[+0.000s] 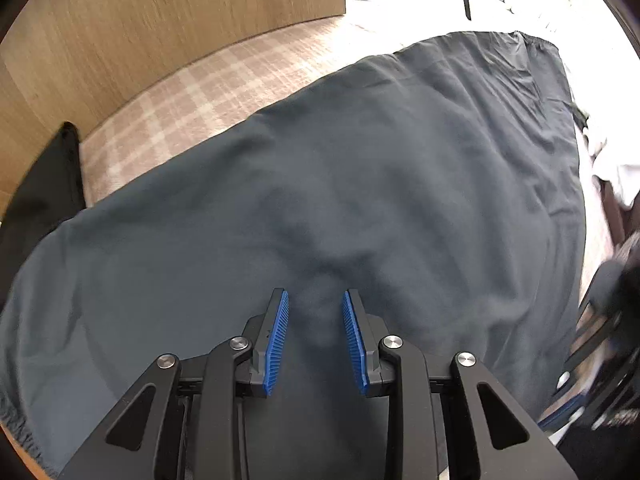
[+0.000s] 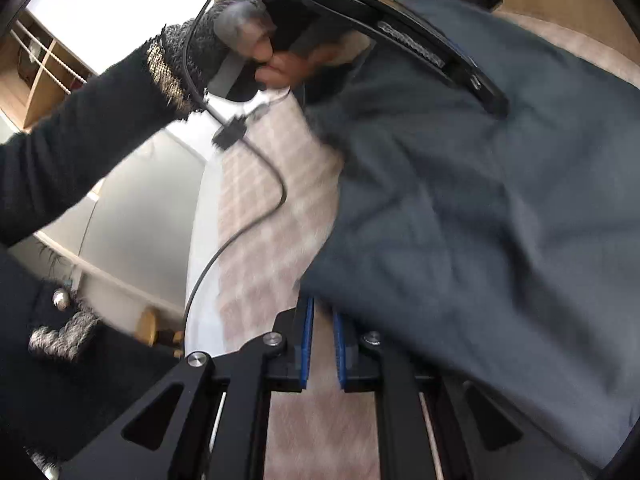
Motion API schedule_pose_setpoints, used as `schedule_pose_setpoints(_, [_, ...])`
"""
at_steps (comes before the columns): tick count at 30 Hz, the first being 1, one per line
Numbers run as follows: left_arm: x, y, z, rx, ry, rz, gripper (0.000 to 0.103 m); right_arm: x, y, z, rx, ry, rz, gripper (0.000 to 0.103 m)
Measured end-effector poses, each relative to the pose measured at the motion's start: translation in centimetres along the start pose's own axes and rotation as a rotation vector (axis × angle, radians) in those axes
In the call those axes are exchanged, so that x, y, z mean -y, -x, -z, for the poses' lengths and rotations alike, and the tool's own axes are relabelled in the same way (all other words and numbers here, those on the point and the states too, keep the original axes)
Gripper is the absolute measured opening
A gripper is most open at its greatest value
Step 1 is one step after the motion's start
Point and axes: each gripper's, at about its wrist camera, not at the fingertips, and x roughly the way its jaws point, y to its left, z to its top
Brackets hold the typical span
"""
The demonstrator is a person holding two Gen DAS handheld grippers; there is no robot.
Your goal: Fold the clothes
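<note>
Dark garment spread flat for folding.
Left gripper fingers apart above it; right gripper fingers nearly together, empty, at its edge.

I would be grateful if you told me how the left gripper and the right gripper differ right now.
The left gripper is wide open above the middle of the dark garment; the right gripper shows a narrower gap at the garment's edge, above the checked cover. Neither holds fabric; both have blue pads.
</note>
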Motion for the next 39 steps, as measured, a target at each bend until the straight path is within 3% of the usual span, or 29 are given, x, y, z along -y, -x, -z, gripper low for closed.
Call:
schedule_pose_setpoints(2, [0.4,1.3,1.0,0.032,0.020,0.005,0.027,1.3,1.8,0.3,0.023,-0.075,0.073,0.028])
schedule_pose_setpoints(5, [2.4,3.6,2.7,0.107,0.034,0.034,0.025,1.8,5.7,1.8,0.119,-0.158,0.113,0.028])
schedule_pose_setpoints(8, [5.0,4.1,4.4,0.155,-0.043,0.114,0.030,2.1,9.8,3.5,0.222,-0.237,0.131,0.028])
schedule_pose_setpoints(11, [7.7,2.2,5.7,0.123,-0.093,0.156,0.029,2.1,13.7,4.7,0.325,-0.310,0.160,0.028])
schedule_pose_setpoints(14, [9.3,1.0,6.2,0.099,-0.126,0.176,0.027,0.5,19.0,5.9,0.420,-0.347,0.284,0.028])
schedule_pose_setpoints(17, [9.4,1.8,5.9,0.098,-0.129,0.188,0.027,-0.5,25.6,7.4,0.465,-0.362,0.507,0.032])
schedule_pose_setpoints(19, [9.7,3.0,5.5,0.113,-0.152,0.175,0.027,-0.7,28.8,8.3,0.462,-0.385,0.650,0.044])
schedule_pose_setpoints(23, [11.6,5.3,3.3,0.171,-0.187,0.129,0.027,3.0,33.7,12.4,0.374,-0.515,0.974,0.044])
schedule_pose_setpoints(26, [14.9,6.4,0.2,0.228,-0.213,0.112,0.027,7.4,37.2,18.1,0.288,-0.721,1.044,0.043])
schedule_pose_setpoints(27, [16.2,6.8,-0.9,0.246,-0.224,0.106,0.027,8.4,37.9,19.8,0.256,-0.765,1.100,0.042])
schedule_pose_setpoints(28, [17.7,6.8,-2.1,0.258,-0.232,0.098,0.027,9.3,38.4,21.5,0.226,-0.798,1.149,0.027])
schedule_pose_setpoints(30, [20.9,6.4,-4.9,0.277,-0.238,0.094,0.027,10.3,39.3,24.7,0.228,-0.866,1.120,0.017])
schedule_pose_setpoints(33, [25.7,5.3,-9.5,0.306,-0.251,0.133,0.029,9.9,41.1,26.7,0.228,-0.848,1.021,0.017])
schedule_pose_setpoints(36, [30.6,3.6,-14.6,0.328,-0.278,0.155,0.030,8.9,44.1,25.4,0.264,-0.789,0.928,0.021])
schedule_pose_setpoints(39, [34.3,1.8,-19.0,0.344,-0.300,0.169,0.032,8.8,47.0,21.9,0.318,-0.722,0.920,0.039])
